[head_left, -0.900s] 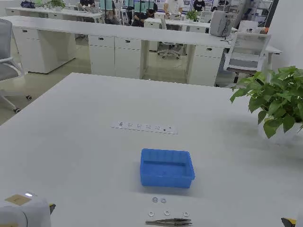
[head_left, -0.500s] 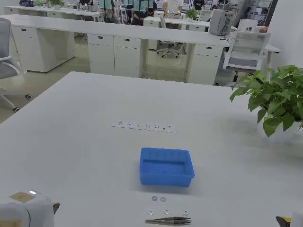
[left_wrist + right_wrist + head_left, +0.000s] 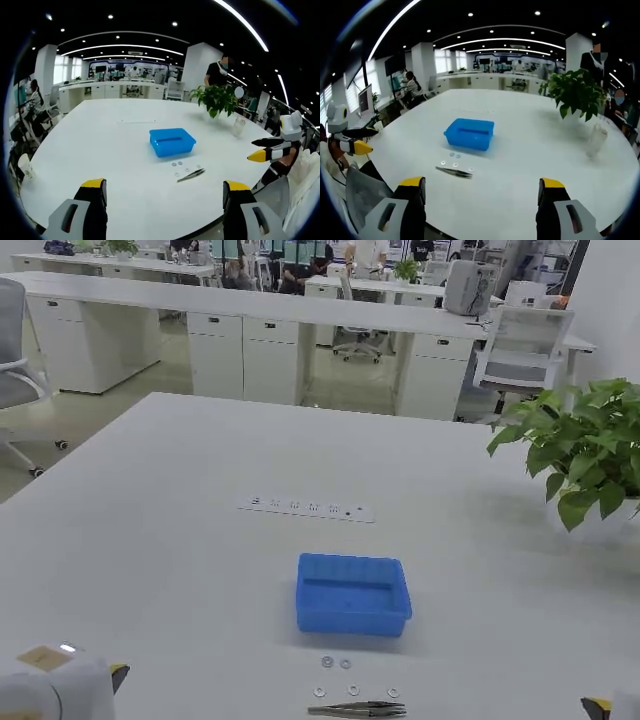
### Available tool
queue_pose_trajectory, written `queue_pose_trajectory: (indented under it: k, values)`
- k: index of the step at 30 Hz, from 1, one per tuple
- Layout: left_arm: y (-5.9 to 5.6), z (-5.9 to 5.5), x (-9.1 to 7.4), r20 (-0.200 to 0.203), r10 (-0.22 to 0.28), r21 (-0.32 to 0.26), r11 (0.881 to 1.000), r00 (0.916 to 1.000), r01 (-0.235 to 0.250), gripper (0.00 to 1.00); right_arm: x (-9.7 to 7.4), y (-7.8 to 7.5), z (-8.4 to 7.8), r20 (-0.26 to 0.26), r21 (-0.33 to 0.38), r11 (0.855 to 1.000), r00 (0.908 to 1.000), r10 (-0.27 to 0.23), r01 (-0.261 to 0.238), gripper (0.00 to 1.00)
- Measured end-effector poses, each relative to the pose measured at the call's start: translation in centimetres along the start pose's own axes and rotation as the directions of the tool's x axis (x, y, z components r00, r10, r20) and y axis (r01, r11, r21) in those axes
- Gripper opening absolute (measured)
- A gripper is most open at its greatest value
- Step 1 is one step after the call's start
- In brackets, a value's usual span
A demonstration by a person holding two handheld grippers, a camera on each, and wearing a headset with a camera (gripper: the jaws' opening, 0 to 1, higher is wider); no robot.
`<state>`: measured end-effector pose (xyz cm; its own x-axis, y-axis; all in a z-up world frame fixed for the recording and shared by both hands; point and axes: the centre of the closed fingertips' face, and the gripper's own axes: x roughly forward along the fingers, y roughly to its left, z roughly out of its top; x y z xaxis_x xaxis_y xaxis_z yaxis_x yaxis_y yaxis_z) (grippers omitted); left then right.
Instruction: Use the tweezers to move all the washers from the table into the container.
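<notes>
Nothing is picked up yet, so I am at the very start. My left gripper (image 3: 164, 186) has its jaws wide apart with nothing between them. My right gripper (image 3: 481, 182) is the same, wide apart and bare. Both hang back from the work, low in the bottom corners of the head view.

The tweezers (image 3: 356, 708) lie flat on the white table (image 3: 180, 540), at the bottom middle of the head view, sideways across the picture. Five small washers (image 3: 327, 662) sit just above them in the picture, between the tweezers and the blue container (image 3: 353, 592). The container looks bare inside, so I think every washer has yet to go in.

My first job, I think, is to get the tweezers. They are thin and flat, so they may be hard to lift. I would come down from above onto their middle, one jaw on each long side, and close slowly so they don't slide or flip. I can't tell from here which end is the pointy one, so I should look closer first. I must keep clear of the washers, because one bump could knock them away.
</notes>
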<state>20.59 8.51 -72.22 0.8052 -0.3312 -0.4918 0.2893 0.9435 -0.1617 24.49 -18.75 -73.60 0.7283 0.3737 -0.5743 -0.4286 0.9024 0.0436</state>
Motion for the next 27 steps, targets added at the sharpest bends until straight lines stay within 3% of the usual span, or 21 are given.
queue_pose_trajectory:
  k: [14, 27]
  values:
    - [-0.07, 0.42, -0.19, 0.025, 0.017, 0.016, 1.000, 0.9996, -0.017, 0.99, 0.07, 0.17, 0.21, -0.005, -0.019, 1.000, 0.9999, 0.012, -0.012, 0.91]
    - [-0.83, 0.42, 0.19, 0.017, 0.001, 0.039, 0.999, 0.9998, -0.002, 0.99, 0.56, 0.26, 0.62, 0.001, -0.031, 0.999, 0.9997, 0.025, -0.025, 0.90]
